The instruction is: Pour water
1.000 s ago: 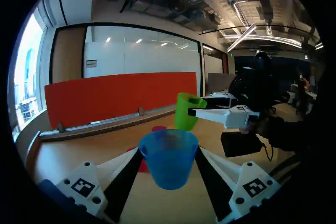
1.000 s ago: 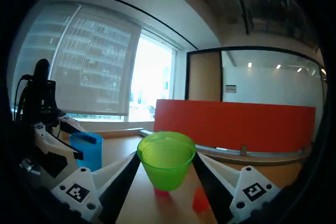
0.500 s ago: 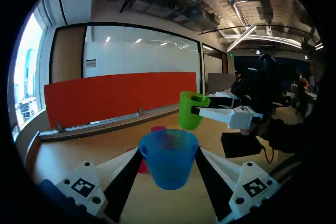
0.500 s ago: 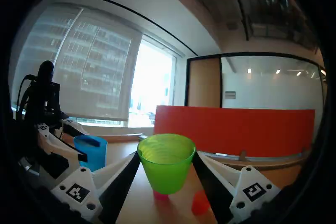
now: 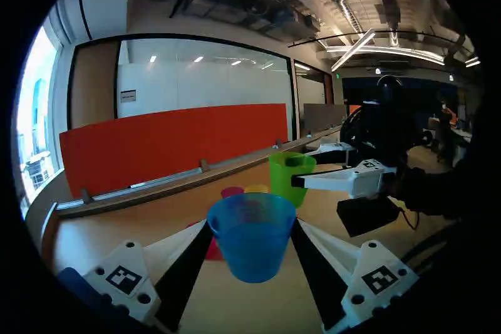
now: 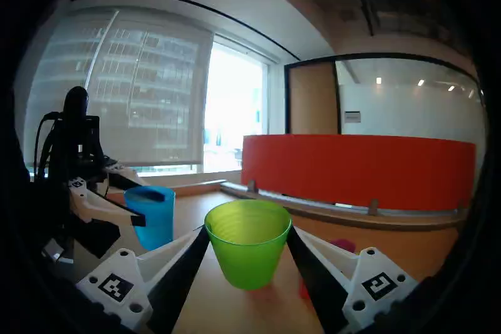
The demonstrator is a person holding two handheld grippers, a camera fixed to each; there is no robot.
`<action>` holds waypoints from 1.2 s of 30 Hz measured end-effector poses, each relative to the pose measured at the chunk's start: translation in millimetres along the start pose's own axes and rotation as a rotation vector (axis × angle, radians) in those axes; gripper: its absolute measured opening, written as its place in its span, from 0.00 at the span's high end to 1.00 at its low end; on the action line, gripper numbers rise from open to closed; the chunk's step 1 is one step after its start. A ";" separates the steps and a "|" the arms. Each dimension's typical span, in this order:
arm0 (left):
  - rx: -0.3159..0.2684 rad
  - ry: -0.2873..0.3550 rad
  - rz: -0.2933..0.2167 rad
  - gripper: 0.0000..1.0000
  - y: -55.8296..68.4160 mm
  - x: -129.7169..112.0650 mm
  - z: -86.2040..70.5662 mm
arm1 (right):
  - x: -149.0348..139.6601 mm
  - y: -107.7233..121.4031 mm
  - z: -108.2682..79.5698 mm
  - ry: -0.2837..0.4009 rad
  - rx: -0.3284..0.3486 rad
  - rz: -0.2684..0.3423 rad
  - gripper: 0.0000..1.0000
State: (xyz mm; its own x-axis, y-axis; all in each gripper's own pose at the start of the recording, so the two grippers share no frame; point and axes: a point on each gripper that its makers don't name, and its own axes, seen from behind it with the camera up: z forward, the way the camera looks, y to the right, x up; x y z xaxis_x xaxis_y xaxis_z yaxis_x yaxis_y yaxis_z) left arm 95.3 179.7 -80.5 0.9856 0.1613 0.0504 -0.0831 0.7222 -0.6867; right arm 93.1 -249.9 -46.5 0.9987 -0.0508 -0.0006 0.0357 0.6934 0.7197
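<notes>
The left gripper (image 5: 250, 226) is clamped on the blue cup (image 5: 252, 252). Its two white fingers press on opposite sides of the cup's wall just under the rim. The cup stands upright between them, mouth up, over the near part of the wooden table (image 5: 125, 221). The lower part of its wall is a deeper blue than the band under the rim, but I cannot tell whether that is water.

The right gripper (image 6: 248, 234) is closed on the green cup (image 6: 248, 255) in the same way, one finger on each side below the rim. This cup is also upright and sits centred between the fingers. I cannot tell whether either cup's base touches the table (image 6: 250, 312).

In the left gripper view, the green cup (image 5: 291, 177) is beyond the blue cup and to its right, with a clear gap between them. The right gripper (image 5: 293, 171) reaches in from the right and holds it, and a dark sleeve (image 5: 432, 190) is behind that gripper. A black box (image 5: 366, 215) lies on the table just below that gripper. A pink cup (image 5: 232, 192) and a yellow cup (image 5: 257, 188) stand side by side farther back, near the table's far edge, in front of the orange partition (image 5: 175, 140).

In the right gripper view, the blue cup (image 6: 153, 218) is to the left of the green cup and farther off. The left gripper (image 6: 145, 203) grips it from the left, in front of the bright window (image 6: 232, 114).
</notes>
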 end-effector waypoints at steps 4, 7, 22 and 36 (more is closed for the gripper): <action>-0.003 -0.006 0.044 0.14 1.3 2.2 3.9 | -12.0 -10.0 -3.8 -0.042 0.034 -0.006 0.09; -0.004 -0.014 0.076 0.14 2.1 2.0 8.0 | -19.6 -16.8 -6.7 -0.067 0.056 -0.006 0.09; -0.020 -0.074 0.255 0.14 9.9 4.0 28.8 | -58.5 -43.0 -10.1 -0.147 0.125 0.045 0.09; -0.040 -0.128 0.403 0.14 11.3 7.4 33.8 | -83.6 -67.9 -11.4 -0.194 0.177 0.064 0.09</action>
State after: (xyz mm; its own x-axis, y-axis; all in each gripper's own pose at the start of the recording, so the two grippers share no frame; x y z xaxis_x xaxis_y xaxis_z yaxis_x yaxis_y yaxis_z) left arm 96.6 211.8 -63.4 0.8493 0.5091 -0.1398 -0.4495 0.5586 -0.6971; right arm 7.6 -284.5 -103.2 0.9726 -0.1594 0.1692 -0.0510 0.5639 0.8243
